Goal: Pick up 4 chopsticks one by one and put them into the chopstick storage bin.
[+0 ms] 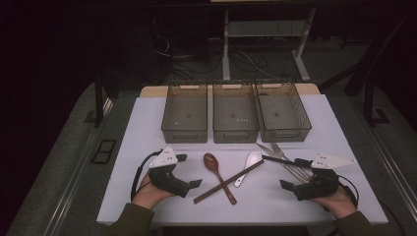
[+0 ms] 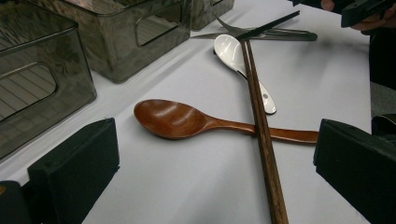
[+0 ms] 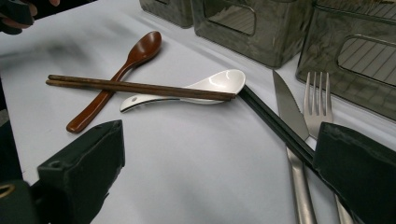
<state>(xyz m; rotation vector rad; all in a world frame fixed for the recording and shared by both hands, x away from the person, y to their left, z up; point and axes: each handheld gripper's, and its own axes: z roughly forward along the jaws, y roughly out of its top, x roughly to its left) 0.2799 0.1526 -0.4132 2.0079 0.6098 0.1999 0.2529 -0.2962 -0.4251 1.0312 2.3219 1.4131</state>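
On the white mat lie a brown wooden spoon point(image 1: 215, 169) point(image 2: 173, 119) point(image 3: 140, 51), brown chopsticks point(image 1: 228, 182) point(image 2: 261, 126) point(image 3: 140, 87) crossing it, and a white ceramic spoon point(image 1: 248, 166) point(image 2: 233, 51) point(image 3: 210, 84) under their tips. To the right are black chopsticks point(image 1: 278, 160) point(image 3: 275, 123), a knife point(image 3: 287, 107) and a fork point(image 3: 317, 107). My left gripper point(image 1: 189, 170) point(image 2: 215, 177) stands open left of the wooden spoon, holding nothing. My right gripper point(image 1: 293, 173) point(image 3: 219, 177) is open and empty over the knife and fork handles.
Three smoky translucent bins, left point(image 1: 184, 133), middle point(image 1: 235, 135) and right point(image 1: 285, 133), stand in a row behind the cutlery. The white mat point(image 1: 142, 147) ends close to my hands at the front. Table legs and cables sit in the dark beyond.
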